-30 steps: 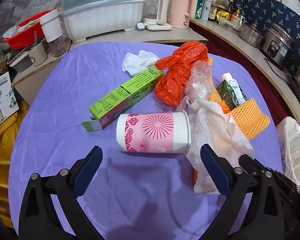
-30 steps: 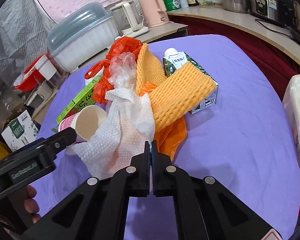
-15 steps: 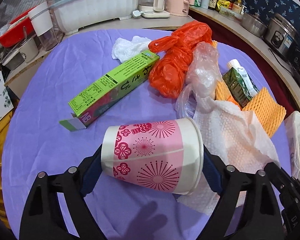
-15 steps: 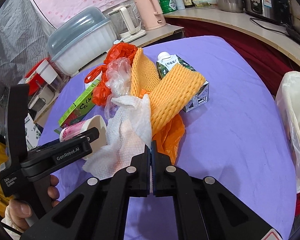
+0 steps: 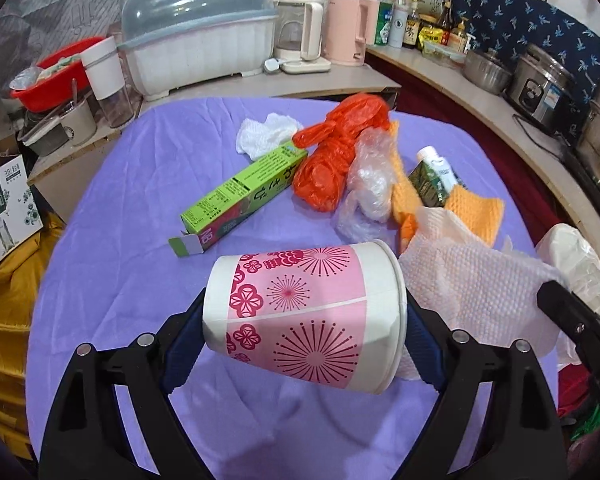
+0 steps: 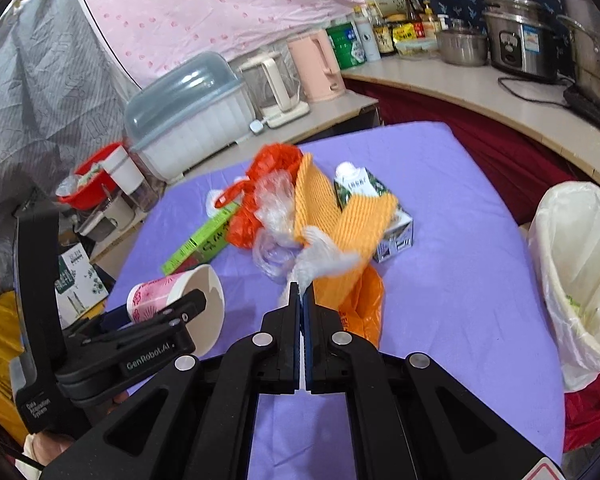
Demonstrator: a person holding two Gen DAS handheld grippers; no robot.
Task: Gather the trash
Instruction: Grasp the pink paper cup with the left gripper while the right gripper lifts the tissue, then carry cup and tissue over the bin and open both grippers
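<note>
My left gripper (image 5: 304, 332) is shut on a pink-and-white paper cup (image 5: 300, 316) and holds it sideways above the purple table (image 5: 120, 272). The cup also shows in the right wrist view (image 6: 176, 300). My right gripper (image 6: 302, 300) is shut on a white paper towel (image 6: 320, 260) and lifts it off the trash pile; the towel hangs at the right in the left wrist view (image 5: 472, 288). A white-lined trash bin (image 6: 580, 280) stands at the table's right edge.
On the table lie a green box (image 5: 244, 196), an orange plastic bag (image 5: 336, 156), clear plastic wrap (image 5: 368, 184), orange foam netting (image 6: 360, 228), a milk carton (image 6: 368, 188) and a white tissue (image 5: 264, 136). Kitchenware lines the counters behind.
My left gripper has closed on the cup and lifted it. My right gripper has risen and pulled the paper towel up off the pile.
</note>
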